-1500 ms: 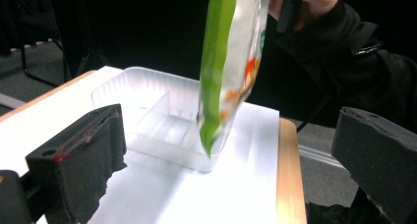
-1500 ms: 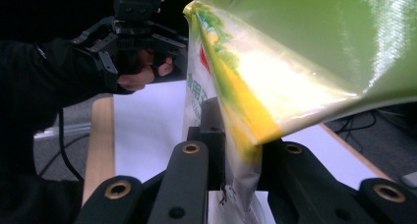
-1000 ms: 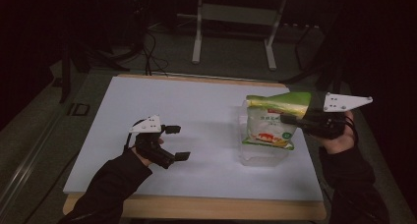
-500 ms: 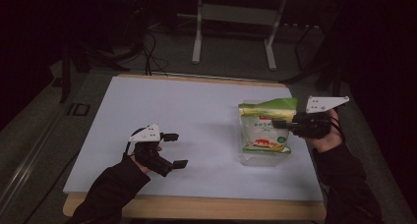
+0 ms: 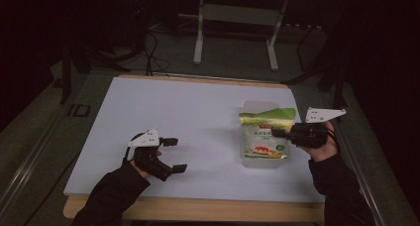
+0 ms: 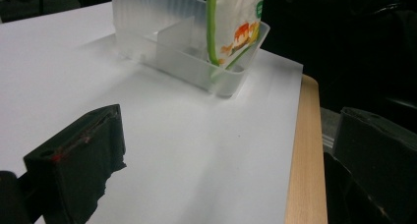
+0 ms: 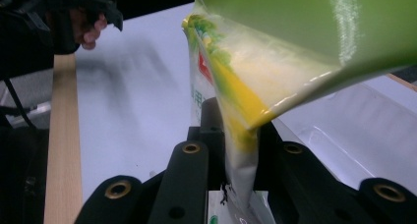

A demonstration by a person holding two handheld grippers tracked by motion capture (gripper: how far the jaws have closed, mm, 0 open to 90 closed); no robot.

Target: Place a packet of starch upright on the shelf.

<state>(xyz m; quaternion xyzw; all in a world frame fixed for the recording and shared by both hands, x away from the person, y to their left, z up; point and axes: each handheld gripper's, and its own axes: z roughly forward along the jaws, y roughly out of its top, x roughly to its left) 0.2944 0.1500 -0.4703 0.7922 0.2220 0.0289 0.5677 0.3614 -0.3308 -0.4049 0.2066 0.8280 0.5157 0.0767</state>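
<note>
The right gripper (image 5: 278,133) has its jaws squeezed tight on a green and yellow food pouch (image 5: 265,139). The pouch stands with its bottom end inside a clear plastic box (image 6: 162,35) that has a wall across its middle. The box sits on the white table (image 5: 188,117). The left gripper (image 5: 174,154) is wide open and holds nothing, well apart from the box.

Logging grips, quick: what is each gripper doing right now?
Left gripper: open, holding nothing, above the table.
Right gripper: shut on the green snack pouch, whose bottom is in the clear plastic container.
</note>
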